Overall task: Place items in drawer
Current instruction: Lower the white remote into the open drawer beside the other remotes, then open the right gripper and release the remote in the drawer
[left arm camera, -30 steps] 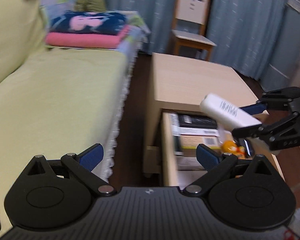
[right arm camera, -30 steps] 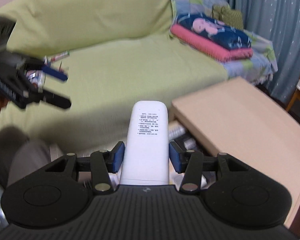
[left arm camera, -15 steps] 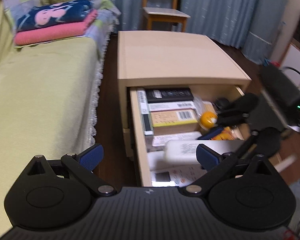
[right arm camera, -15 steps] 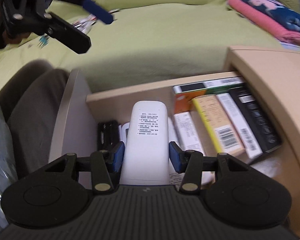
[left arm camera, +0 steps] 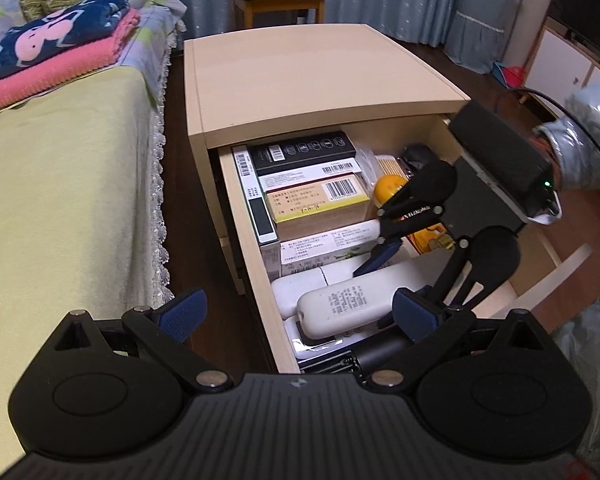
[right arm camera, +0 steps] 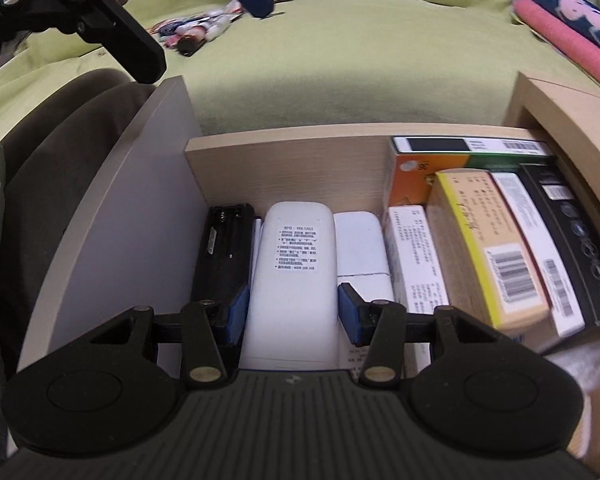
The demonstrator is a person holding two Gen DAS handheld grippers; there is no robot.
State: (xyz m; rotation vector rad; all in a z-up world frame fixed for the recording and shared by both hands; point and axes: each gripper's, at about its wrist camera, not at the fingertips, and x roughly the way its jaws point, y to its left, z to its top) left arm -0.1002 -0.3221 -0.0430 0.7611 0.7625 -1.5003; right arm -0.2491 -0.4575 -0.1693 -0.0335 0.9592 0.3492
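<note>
Your right hand-held gripper [right arm camera: 292,314] sits low in the open drawer [right arm camera: 284,168], its blue pads [right arm camera: 236,312] on either side of the white remote [right arm camera: 292,280]. The left pad looks pressed to the remote's side; the right pad shows a thin gap, so whether you're truly clamped on it I cannot tell. The remote lies face down among the drawer's contents, between a black battery-holder case [right arm camera: 224,256] and a white case [right arm camera: 362,248]. Its back carries a small printed label, too fine to read.

Your left hand-held gripper [left arm camera: 296,312] hangs spread wide above the drawer's near corner, holding nothing, one finger over the bed [left arm camera: 60,208], the other over the drawer. From here you see the remote [left arm camera: 348,306] lying slantwise in the drawer.

Boxes pack the drawer's far side: a yellow-edged box [right arm camera: 484,256] with a barcode and handwriting, a white box [right arm camera: 414,256] with printed text, an orange box [right arm camera: 412,180], a black box [right arm camera: 572,240] with round icons. No brand reads clearly.
</note>
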